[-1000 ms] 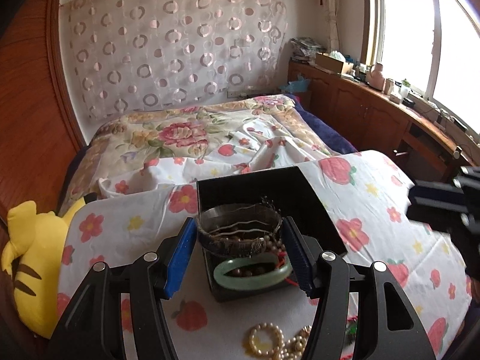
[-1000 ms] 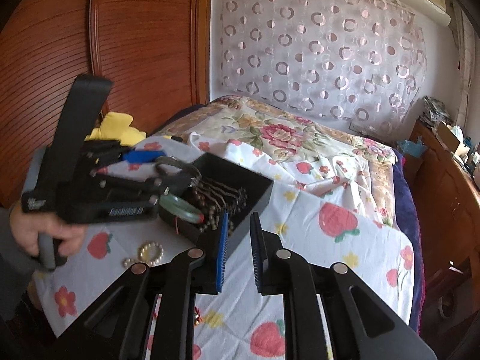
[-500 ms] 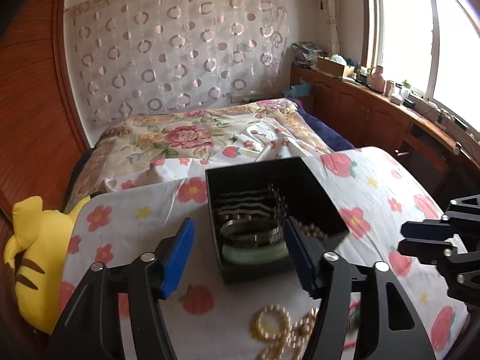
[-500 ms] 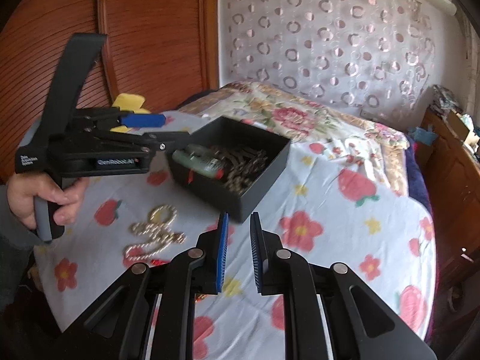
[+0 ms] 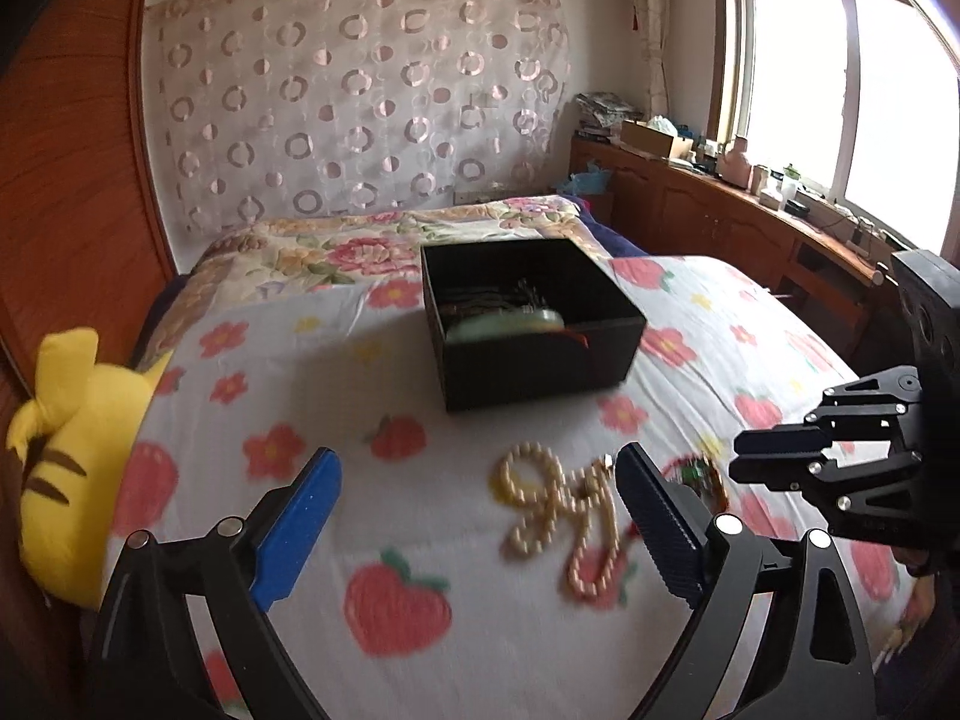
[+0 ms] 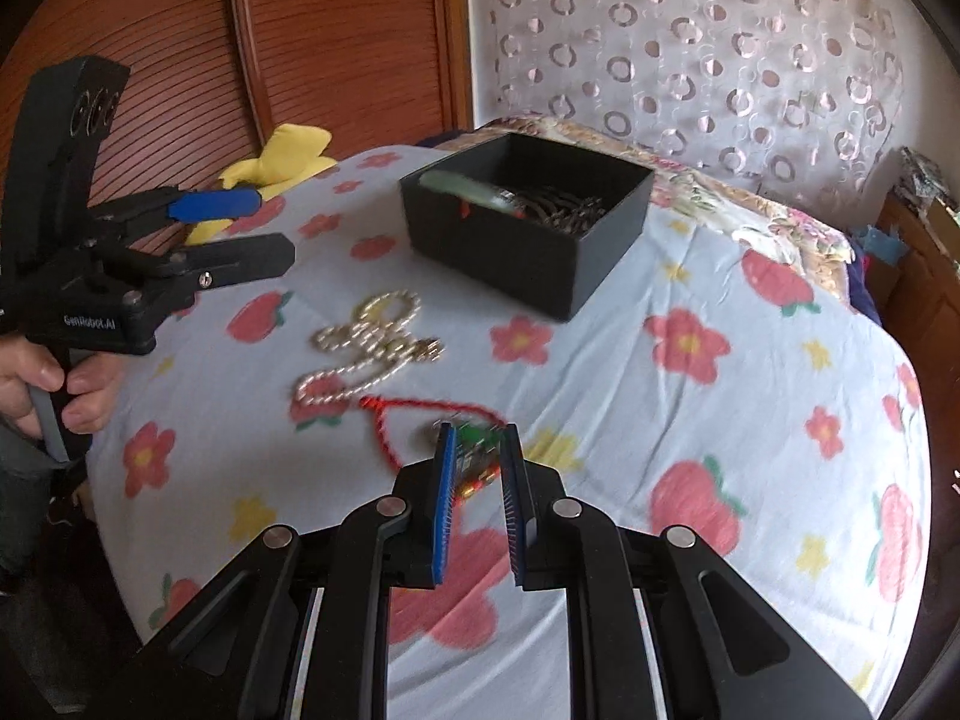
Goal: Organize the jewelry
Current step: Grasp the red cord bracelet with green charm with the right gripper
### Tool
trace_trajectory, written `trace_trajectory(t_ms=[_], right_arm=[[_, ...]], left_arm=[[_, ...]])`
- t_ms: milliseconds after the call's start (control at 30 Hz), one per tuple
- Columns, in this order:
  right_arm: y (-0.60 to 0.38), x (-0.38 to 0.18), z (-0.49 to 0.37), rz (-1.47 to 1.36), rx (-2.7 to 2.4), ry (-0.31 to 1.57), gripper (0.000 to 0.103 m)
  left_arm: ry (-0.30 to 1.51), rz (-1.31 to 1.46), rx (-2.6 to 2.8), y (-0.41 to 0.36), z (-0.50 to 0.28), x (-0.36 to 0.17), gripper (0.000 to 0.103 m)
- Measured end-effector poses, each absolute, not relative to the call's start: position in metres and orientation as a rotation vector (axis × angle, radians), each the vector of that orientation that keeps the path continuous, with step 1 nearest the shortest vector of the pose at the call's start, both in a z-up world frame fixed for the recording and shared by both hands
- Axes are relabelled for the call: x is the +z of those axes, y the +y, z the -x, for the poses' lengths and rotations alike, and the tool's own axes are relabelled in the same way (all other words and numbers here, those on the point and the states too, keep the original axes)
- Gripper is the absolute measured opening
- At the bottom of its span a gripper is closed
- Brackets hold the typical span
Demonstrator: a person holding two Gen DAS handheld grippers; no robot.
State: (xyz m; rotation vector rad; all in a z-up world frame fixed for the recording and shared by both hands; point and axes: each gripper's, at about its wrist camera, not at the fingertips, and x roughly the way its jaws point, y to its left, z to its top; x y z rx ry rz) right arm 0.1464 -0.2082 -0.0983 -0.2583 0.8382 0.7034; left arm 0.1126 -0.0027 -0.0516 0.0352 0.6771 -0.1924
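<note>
the black box (image 5: 528, 324) sits toward the far edge of the flowered cloth (image 5: 420, 540) that covers the table, and it already holds a pale green bangle (image 5: 504, 321) and some dark metal bracelets (image 6: 558, 204), which fits a job partly done: pieces go from the cloth into the box. two pieces are left outside. a pearl necklace (image 5: 558, 504) lies in loose loops on the cloth between the box and the near edge, and a green pendant on a red cord (image 6: 474, 450) lies just to its right, closer to the near edge.

the left gripper (image 5: 474, 516) hangs over the cloth in front of the pearls with its fingers far apart; they have just been spreading, and nothing is between them. the wide gap suits a scattered heap of beads, which needs a broad scoop rather than a pinch.

the right gripper (image 6: 477, 486) points down at the pendant. its fingers stand close together with a narrow gap, and the pendant shows in that gap, but the pads do not appear to press on it and the piece seems to rest on the cloth. the narrow setting suits a small, flat charm.

my reading is that each hand is lining up on its own piece. the cord trails toward the pearls, so lifting one could drag the other.
</note>
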Motion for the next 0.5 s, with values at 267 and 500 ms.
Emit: trace_trajectory(t_ms=[267,500], right_arm=[[-0.185,-0.104,-0.133,0.286,0.774,0.855,0.017],[-0.171,-0.113,-0.137,0.322,0.785,0.893,0.017]], left_arm=[[0.688,-0.028,-0.183,0.0,-0.086,-0.06,0.089],[0.675,-0.012,-0.181,0.004,-0.074,-0.058,0.09]])
